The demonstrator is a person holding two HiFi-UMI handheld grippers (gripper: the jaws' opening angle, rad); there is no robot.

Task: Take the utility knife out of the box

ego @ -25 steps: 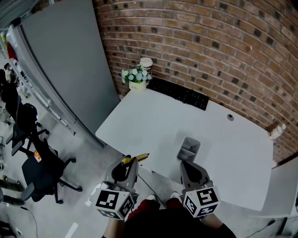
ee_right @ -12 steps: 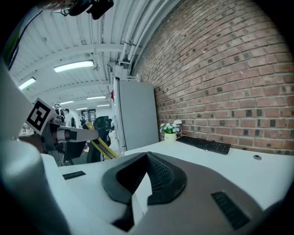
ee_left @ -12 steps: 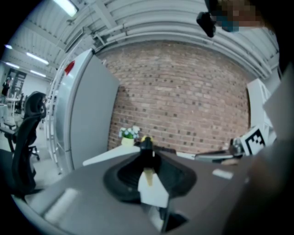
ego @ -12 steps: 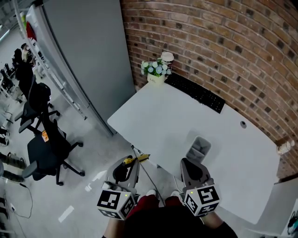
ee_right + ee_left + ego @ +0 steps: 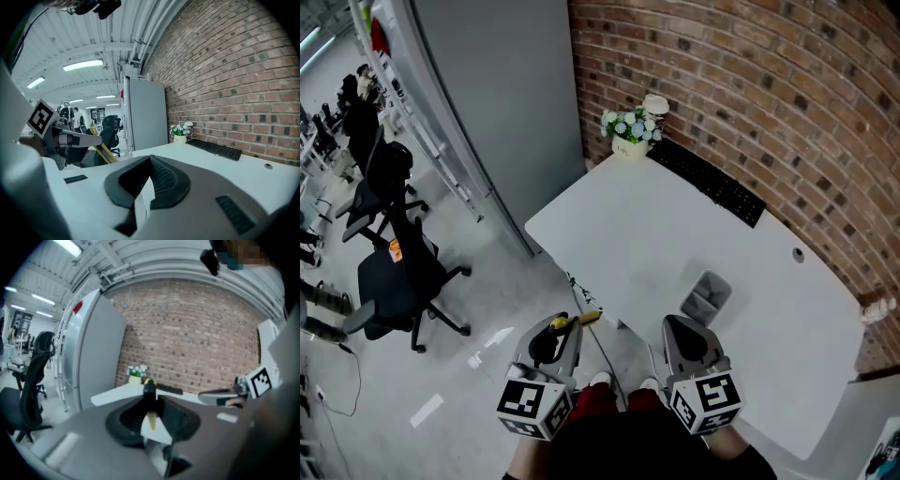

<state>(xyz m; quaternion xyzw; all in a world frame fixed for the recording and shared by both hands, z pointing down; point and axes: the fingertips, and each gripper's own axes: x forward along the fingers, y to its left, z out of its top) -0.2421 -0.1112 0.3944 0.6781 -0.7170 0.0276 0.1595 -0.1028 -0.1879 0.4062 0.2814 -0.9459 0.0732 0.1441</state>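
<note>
My left gripper (image 5: 566, 325) is shut on a yellow and black utility knife (image 5: 575, 320), held off the table's near-left edge over the floor. In the left gripper view the knife (image 5: 149, 389) sticks out forward between the closed fingers of that gripper (image 5: 151, 403). The grey open box (image 5: 706, 295) stands on the white table (image 5: 628, 225), just ahead of my right gripper (image 5: 673, 325). In the right gripper view that gripper (image 5: 150, 160) has its jaws together with nothing between them, and the knife (image 5: 106, 153) shows at the left.
A black keyboard (image 5: 710, 184), a small flower pot (image 5: 627, 128) and a paper cup (image 5: 655, 106) sit along the brick wall. A tall grey cabinet (image 5: 487, 94) stands left of the table. Black office chairs (image 5: 398, 281) are on the floor at the left.
The head view has swung, so the table and box sit further right in the picture. Both grippers have drifted slightly back from the table; the left still grips the knife.
</note>
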